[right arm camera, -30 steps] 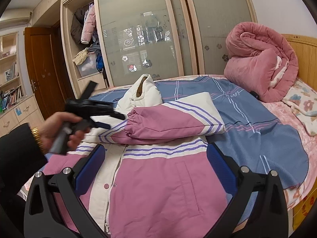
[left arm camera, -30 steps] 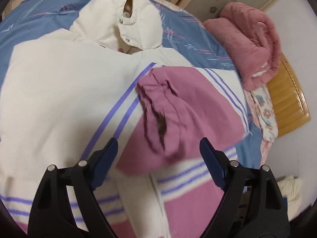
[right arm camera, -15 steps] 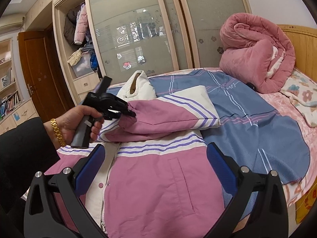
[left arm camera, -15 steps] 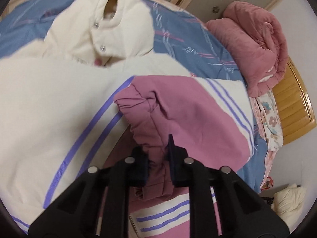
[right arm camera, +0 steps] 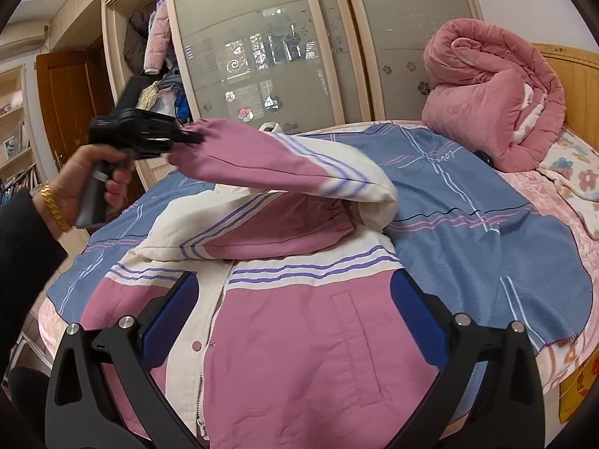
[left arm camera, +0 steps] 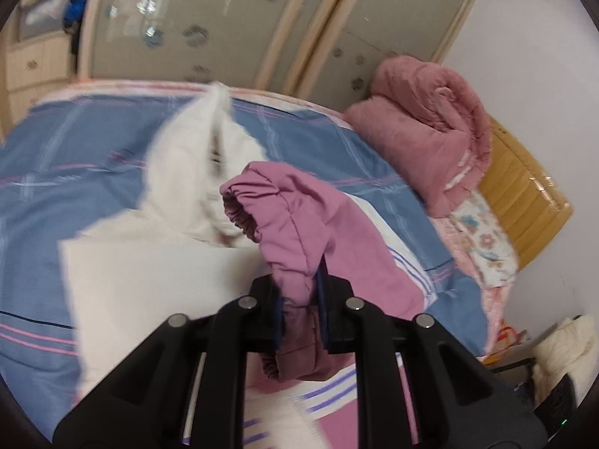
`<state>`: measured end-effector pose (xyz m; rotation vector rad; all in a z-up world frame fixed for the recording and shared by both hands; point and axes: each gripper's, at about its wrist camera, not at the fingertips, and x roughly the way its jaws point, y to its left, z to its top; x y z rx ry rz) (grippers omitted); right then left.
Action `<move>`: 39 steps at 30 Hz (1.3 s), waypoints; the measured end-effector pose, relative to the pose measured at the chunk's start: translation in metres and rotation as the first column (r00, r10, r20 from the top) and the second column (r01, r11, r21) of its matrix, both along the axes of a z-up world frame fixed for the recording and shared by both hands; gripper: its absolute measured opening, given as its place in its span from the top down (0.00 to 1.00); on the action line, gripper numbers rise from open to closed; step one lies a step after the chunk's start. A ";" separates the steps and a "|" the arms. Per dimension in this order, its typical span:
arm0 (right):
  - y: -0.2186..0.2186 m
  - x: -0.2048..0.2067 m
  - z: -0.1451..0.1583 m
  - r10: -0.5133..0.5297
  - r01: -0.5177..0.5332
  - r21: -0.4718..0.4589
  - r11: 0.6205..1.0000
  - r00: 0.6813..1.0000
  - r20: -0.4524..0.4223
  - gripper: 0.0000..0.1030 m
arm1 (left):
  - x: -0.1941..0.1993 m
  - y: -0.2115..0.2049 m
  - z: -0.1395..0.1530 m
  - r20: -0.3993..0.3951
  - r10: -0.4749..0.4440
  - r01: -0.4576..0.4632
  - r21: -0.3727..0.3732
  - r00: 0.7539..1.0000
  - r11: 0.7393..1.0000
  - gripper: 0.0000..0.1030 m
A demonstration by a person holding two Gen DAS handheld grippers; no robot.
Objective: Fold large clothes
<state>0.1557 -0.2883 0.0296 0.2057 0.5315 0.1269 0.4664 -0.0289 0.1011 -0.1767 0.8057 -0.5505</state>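
While raised, pink cuffed sleeve (right arm camera: 262, 157), white purple-striped jacket (right arm camera: 299, 336)

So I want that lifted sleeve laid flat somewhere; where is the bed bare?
The widest bare patch is the blue blanket, between the jacket and the rolled pink quilt. A narrower strip lies beyond the jacket's collar toward the wardrobe doors. The jacket's middle is crowded: the other sleeve is folded there, under the sleeve in the left claw.

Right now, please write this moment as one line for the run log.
left tongs: shut on sleeve cuff, lifted | right tongs: open, empty, above jacket | jacket: lying on bed, front up
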 end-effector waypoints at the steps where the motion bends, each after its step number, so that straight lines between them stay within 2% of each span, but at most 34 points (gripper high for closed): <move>1: 0.001 0.001 0.000 0.003 -0.003 -0.002 1.000 1.000 -0.002 0.01 | -0.001 0.013 -0.002 -0.002 0.013 -0.013 0.016 1.000 1.000 0.87; 2: 0.003 0.001 -0.001 0.007 -0.007 -0.004 1.000 1.000 -0.005 0.01 | 0.000 0.025 -0.007 -0.010 0.026 -0.026 0.029 1.000 0.999 0.87; 6: 0.011 0.004 -0.004 0.026 -0.027 -0.026 0.999 1.000 -0.017 0.01 | 0.007 0.073 -0.055 -0.098 0.085 -0.076 0.090 0.992 0.993 0.86; 8: 0.015 0.005 -0.006 0.032 -0.033 -0.036 0.999 0.999 -0.025 0.01 | 0.009 0.090 -0.095 -0.160 0.113 -0.091 0.138 0.981 0.986 0.82; 10: 0.017 0.006 -0.008 0.037 -0.038 -0.043 0.998 0.999 -0.031 0.01 | 0.009 0.099 -0.121 -0.194 0.145 -0.116 0.154 0.970 0.981 0.69; 12: 0.019 0.007 -0.010 0.038 -0.040 -0.050 0.998 0.999 -0.035 0.01 | 0.007 0.111 -0.142 -0.197 0.202 -0.179 0.130 0.959 0.975 0.42; 14: 0.021 0.008 -0.011 0.038 -0.040 -0.057 0.998 0.998 -0.042 0.01 | 0.005 0.118 -0.147 -0.191 0.224 -0.208 0.099 0.956 0.973 0.34; 16: 0.022 0.010 -0.014 0.036 -0.040 -0.061 0.997 0.998 -0.051 0.01 | 0.002 0.118 -0.147 -0.168 0.237 -0.223 0.101 0.957 0.970 0.26; 20: 0.023 0.010 -0.014 0.037 -0.040 -0.061 0.997 0.998 -0.053 0.01 | -0.020 0.106 -0.124 -0.071 0.286 -0.262 0.236 0.956 0.936 0.06; 21: 0.024 0.009 -0.013 0.038 -0.041 -0.065 0.997 0.998 -0.049 0.01 | -0.035 0.103 -0.112 -0.018 0.306 -0.288 0.288 0.952 0.913 0.06; 24: 0.026 0.007 -0.012 0.039 -0.042 -0.082 0.996 0.999 -0.037 0.01 | -0.082 0.099 -0.085 0.077 0.326 -0.332 0.347 0.942 0.877 0.04; 26: 0.027 0.006 -0.012 0.036 -0.039 -0.089 0.995 0.999 -0.036 0.01 | -0.127 0.097 -0.067 0.142 0.324 -0.354 0.338 0.935 0.872 0.02; 28: 0.027 0.004 -0.012 0.034 -0.037 -0.094 0.995 0.999 -0.030 0.01 | -0.173 0.096 -0.054 0.185 0.324 -0.367 0.299 0.928 0.881 0.02; 31: 0.028 0.001 -0.009 0.033 -0.034 -0.100 0.994 0.999 -0.014 0.01 | -0.230 0.090 -0.045 0.240 0.334 -0.394 0.275 0.911 0.877 0.02; 32: 0.029 0.000 -0.009 0.034 -0.035 -0.101 0.994 0.999 -0.011 0.01 | -0.243 0.088 -0.044 0.260 0.335 -0.402 0.279 0.906 0.872 0.02; 34: 0.030 0.000 -0.010 0.035 -0.036 -0.102 0.994 0.999 -0.010 0.01 | -0.270 0.081 -0.046 0.322 0.344 -0.442 0.312 0.882 0.841 0.02; 36: 0.033 0.001 -0.011 0.038 -0.039 -0.110 0.993 0.999 -0.014 0.01 | -0.289 0.081 -0.050 0.370 0.382 -0.502 0.317 0.847 0.805 0.02; 37: 0.035 0.001 -0.012 0.039 -0.041 -0.116 0.992 0.999 -0.015 0.01 | -0.296 0.082 -0.053 0.373 0.398 -0.516 0.304 0.838 0.801 0.02; 39: 0.039 0.001 -0.013 0.040 -0.041 -0.135 0.990 0.999 -0.014 0.01 | -0.303 0.087 -0.062 0.345 0.418 -0.518 0.280 0.840 0.808 0.02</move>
